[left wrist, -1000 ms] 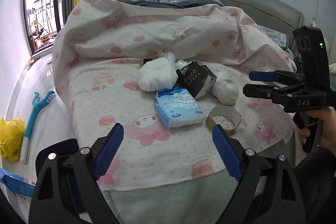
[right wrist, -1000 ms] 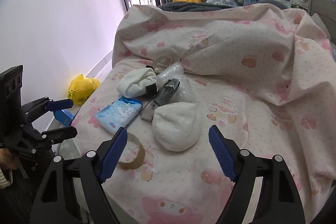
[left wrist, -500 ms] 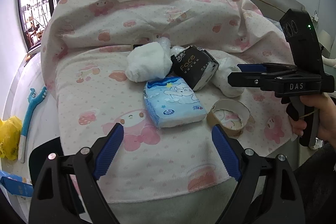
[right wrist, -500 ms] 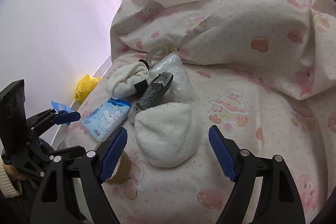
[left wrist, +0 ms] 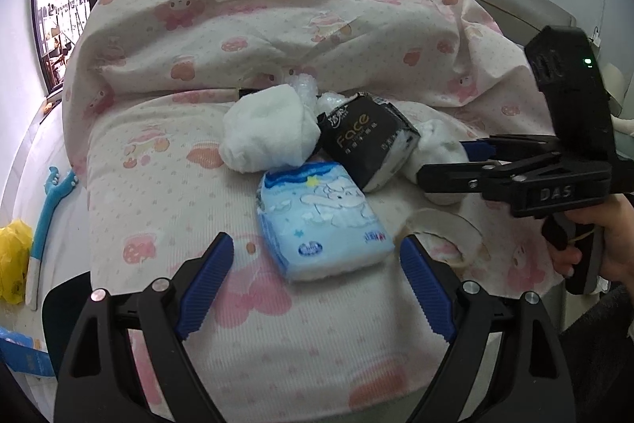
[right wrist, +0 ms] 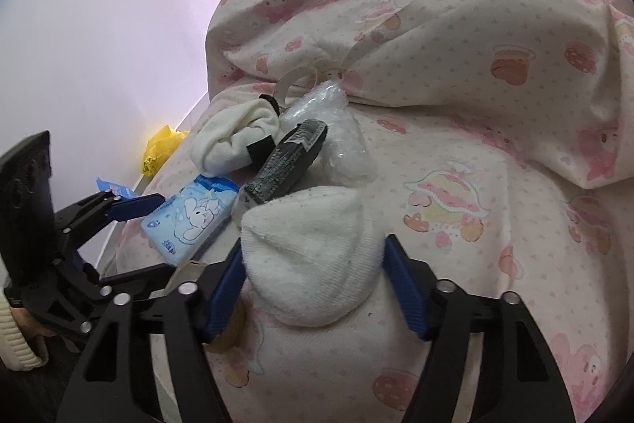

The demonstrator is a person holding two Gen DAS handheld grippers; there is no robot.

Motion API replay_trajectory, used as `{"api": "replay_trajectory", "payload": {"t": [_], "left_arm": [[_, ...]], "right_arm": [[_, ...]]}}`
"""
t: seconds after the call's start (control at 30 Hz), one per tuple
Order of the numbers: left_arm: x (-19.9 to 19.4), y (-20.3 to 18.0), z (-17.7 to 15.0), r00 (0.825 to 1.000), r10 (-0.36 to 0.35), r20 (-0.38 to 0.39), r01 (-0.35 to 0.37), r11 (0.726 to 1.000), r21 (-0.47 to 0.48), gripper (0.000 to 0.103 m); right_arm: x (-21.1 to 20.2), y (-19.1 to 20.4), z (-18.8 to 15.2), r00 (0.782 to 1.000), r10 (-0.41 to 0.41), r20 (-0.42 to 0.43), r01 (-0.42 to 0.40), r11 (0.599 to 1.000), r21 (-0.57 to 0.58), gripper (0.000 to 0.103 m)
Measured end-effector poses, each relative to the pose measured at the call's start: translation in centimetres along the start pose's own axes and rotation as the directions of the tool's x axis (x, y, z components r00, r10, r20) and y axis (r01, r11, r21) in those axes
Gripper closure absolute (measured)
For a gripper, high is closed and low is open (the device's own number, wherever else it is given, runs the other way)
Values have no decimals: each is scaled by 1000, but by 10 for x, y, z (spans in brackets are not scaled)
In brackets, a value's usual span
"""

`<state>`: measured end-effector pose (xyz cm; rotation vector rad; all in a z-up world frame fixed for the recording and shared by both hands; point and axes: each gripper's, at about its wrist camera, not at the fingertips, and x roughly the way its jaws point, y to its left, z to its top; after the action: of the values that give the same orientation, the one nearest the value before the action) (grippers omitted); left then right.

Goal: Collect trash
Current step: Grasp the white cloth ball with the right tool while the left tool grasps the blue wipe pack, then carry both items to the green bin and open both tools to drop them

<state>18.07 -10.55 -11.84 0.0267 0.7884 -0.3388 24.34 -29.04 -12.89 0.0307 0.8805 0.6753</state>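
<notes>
A pile of items lies on the pink-patterned bed. A blue tissue pack (left wrist: 323,222) sits just ahead of my open left gripper (left wrist: 317,272). Behind it are a white sock (left wrist: 269,129), a black "Face" tissue pack (left wrist: 366,137) and clear plastic wrap (right wrist: 337,133). A cardboard tape ring (left wrist: 443,236) lies to the right. My right gripper (right wrist: 315,278) is open, its blue pads on either side of a second white sock (right wrist: 313,252), close to its sides. The right gripper also shows in the left wrist view (left wrist: 455,167).
A bunched pink duvet (left wrist: 297,26) rises behind the pile. A yellow bag (left wrist: 12,256) and a blue brush (left wrist: 49,209) lie on the floor to the left of the bed. The bed's edge runs close in front. A wall (right wrist: 99,26) stands left.
Both grippers have moved forward toward the pile. The right gripper's jaws now straddle the near white sock and have narrowed around it. The left gripper came closer to the blue tissue pack.
</notes>
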Motion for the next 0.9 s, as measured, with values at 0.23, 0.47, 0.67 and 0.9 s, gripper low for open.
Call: {"api": "replay_trajectory", "payload": {"t": [0.23,0.47,0.67,0.9], "left_arm": [[11,0,4,1000,-15,-6,15,1000,15,16],[15,5,6,999,-24,-27,25,999,34,27],[6,13,4,996,-77,-42,78,997,28,40],[-9,26,-4,993,-107,-40,108,994,32,41]], "right_arm": [[-17,-2,13,998,-30,62,28,999,37,38],[-23,10,32,992,-47,116,43,998,37,38],[-20,24,47,990,-26,138,21,999,40,38],[-7,51,62,989,3,145,-5,1000,9,38]]}}
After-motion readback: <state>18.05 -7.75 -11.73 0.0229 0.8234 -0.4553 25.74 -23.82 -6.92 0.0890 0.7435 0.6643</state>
